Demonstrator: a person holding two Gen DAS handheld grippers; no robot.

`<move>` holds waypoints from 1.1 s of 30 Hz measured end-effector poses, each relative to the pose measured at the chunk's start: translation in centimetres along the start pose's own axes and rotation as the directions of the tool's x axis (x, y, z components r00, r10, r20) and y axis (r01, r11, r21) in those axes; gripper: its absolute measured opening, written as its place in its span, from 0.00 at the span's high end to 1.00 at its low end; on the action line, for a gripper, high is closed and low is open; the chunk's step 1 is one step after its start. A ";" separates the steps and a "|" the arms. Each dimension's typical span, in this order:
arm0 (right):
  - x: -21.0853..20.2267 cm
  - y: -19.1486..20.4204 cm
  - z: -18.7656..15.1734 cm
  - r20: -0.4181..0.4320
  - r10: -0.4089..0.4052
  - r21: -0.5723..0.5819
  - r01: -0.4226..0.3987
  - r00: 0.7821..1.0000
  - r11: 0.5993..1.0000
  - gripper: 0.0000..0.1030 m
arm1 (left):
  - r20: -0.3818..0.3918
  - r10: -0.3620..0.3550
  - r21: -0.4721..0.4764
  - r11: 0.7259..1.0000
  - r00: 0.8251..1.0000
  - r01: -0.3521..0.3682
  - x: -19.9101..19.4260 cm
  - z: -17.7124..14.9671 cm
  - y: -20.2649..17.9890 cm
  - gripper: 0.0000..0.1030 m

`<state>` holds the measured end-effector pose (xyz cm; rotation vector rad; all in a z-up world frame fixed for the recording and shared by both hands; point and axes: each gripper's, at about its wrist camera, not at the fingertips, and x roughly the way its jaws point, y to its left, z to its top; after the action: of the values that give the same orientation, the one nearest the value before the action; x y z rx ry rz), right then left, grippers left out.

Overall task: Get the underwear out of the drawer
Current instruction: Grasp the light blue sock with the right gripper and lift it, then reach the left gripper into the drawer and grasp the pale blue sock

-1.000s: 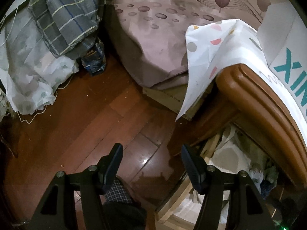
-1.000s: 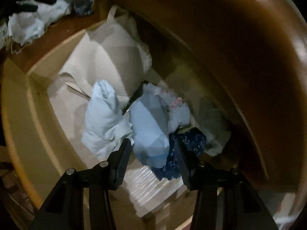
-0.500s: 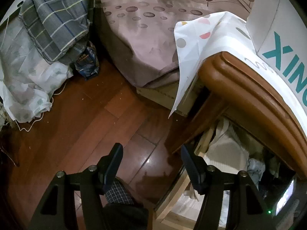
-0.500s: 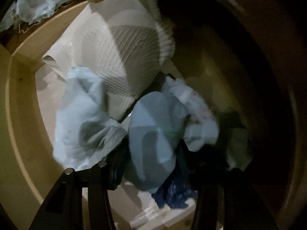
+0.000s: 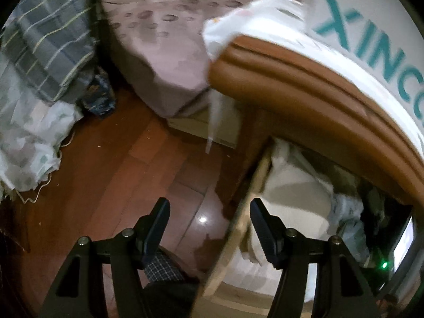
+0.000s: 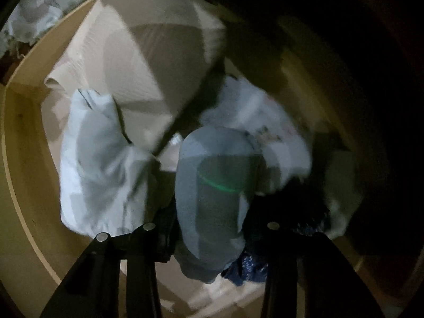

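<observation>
Pale blue underwear (image 6: 212, 193) sat between the right gripper (image 6: 209, 241)'s closing jaws in the drawer (image 6: 23, 185); next, probably lift straight up. Left gripper (image 5: 209, 228) was spread, empty.

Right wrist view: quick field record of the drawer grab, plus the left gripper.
drawer: open, clothes inside
target: pale blue garment, between the fingers
right gripper: pointing down into drawer, jaws closing around the garment
neighbours: white bundle to its left, dark blue patterned cloth below right
left gripper: open, empty, over wooden floor by the drawer edge
</observation>
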<state>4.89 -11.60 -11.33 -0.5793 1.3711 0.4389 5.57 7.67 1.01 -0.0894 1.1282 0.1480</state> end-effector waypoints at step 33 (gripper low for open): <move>-5.9 -3.7 -16.1 0.065 0.028 0.645 -0.064 0.997 0.761 0.64 | -0.482 -0.263 -0.085 0.963 0.836 0.254 7.2 -7.1 -11.7 0.37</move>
<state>-6.33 -24.22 -6.55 0.0456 1.3805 -0.0068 4.13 -4.37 -8.57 -0.3090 1.6112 -0.1177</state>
